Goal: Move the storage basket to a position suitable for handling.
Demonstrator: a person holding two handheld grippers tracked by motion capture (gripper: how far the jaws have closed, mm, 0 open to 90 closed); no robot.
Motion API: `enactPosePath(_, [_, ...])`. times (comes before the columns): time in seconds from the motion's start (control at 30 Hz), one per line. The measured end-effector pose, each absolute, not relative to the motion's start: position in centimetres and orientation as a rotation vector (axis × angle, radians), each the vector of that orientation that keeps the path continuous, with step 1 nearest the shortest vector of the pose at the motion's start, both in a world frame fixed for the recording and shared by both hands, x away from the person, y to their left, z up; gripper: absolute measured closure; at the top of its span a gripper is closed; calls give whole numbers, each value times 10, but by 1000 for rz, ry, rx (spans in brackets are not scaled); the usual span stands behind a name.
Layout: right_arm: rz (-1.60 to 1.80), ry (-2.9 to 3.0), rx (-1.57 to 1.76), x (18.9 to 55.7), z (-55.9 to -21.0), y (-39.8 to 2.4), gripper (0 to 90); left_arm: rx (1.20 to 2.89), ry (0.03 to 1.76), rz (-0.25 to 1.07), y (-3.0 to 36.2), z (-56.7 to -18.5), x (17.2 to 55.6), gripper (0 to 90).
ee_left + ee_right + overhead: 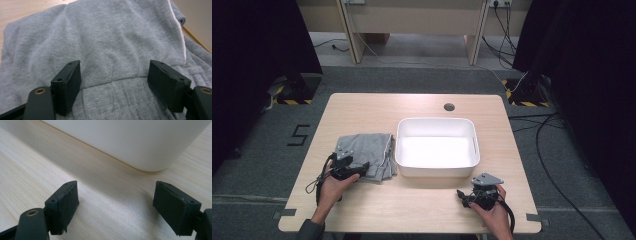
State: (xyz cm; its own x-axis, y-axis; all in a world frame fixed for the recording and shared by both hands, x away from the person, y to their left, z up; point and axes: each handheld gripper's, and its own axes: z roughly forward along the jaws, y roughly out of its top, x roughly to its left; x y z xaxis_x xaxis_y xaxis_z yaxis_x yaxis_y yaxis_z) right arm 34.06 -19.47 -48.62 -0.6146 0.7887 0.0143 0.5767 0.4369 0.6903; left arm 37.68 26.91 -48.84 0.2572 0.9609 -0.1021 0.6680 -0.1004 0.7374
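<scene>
Folded grey garment (368, 154) lay on the wooden surface (422, 205), touching the white tub (437, 148) on its left. Left gripper (113, 82) sat over the garment's near edge, jaws released. Right gripper (125, 207) hovered just before the tub's near right corner, jaws released, grasping nothing.

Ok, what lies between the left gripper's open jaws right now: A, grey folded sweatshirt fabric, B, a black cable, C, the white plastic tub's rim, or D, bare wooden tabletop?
A: the left gripper has its jaws spread apart over the grey folded sweatshirt, whose fabric lies between them, beside the white plastic tub.
</scene>
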Motion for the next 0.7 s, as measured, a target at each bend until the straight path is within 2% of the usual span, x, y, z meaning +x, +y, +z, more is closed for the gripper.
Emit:
enactPosePath(0.3, [964,2382,1168,341,-486,-195,210,1836,1476,556,269,-490,365,280])
enactPosePath(0.7, [964,2382,1169,340,-486,-195,207,1860,1430,535,268,-488,314,281])
